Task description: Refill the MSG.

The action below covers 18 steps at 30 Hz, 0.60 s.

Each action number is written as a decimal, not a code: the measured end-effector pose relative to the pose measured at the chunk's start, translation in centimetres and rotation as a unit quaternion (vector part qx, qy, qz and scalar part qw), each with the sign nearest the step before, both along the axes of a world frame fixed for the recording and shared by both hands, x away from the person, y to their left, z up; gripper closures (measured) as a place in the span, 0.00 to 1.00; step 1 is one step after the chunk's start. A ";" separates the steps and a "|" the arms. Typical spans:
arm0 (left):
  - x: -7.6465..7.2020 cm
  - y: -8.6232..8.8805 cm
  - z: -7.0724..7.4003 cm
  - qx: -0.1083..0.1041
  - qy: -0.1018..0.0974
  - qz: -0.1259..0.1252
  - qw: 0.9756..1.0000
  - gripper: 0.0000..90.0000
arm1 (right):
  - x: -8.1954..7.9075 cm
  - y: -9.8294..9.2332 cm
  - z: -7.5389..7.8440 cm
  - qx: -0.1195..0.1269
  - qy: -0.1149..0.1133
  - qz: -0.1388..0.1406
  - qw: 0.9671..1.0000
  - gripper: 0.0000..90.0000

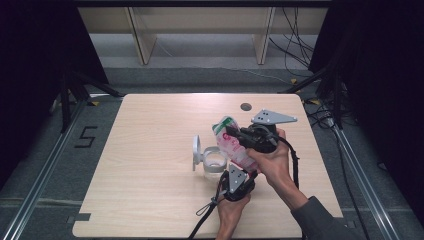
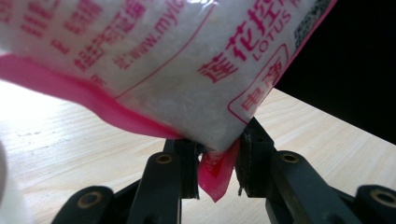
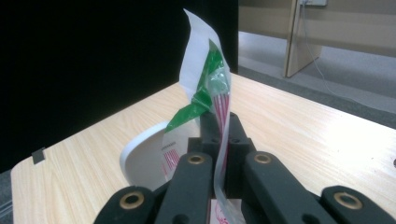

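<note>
Your left gripper [image 1: 239,181] pinches the pink bottom corner of the clear plastic pouch of white granules [image 1: 233,144], printed in pink with "LOTUS", Chinese characters and a partial "www.mylo" address. Your right gripper [image 1: 240,134] has its jaws shut tight on the pouch's green-and-white top edge. You hold the pouch tilted above the table, just beside the open clear round plastic container [image 1: 215,162] with its white hinged lid [image 1: 196,151] upright. The light wooden table [image 1: 150,150] stands on grey floor marked "5" [image 1: 86,137], with wooden shelf legs [image 1: 141,40] beyond
</note>
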<state>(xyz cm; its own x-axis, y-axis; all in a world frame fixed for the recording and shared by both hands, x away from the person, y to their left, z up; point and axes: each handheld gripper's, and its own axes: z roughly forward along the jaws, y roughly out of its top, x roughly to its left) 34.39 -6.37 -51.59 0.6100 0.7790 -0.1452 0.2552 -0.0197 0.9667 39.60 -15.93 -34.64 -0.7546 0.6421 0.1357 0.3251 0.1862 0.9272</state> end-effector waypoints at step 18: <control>0.2 0.3 -0.1 -0.007 0.006 -0.017 1.000 0.81 | 0.6 1.4 -0.7 -0.020 0.005 0.003 1.000 1.00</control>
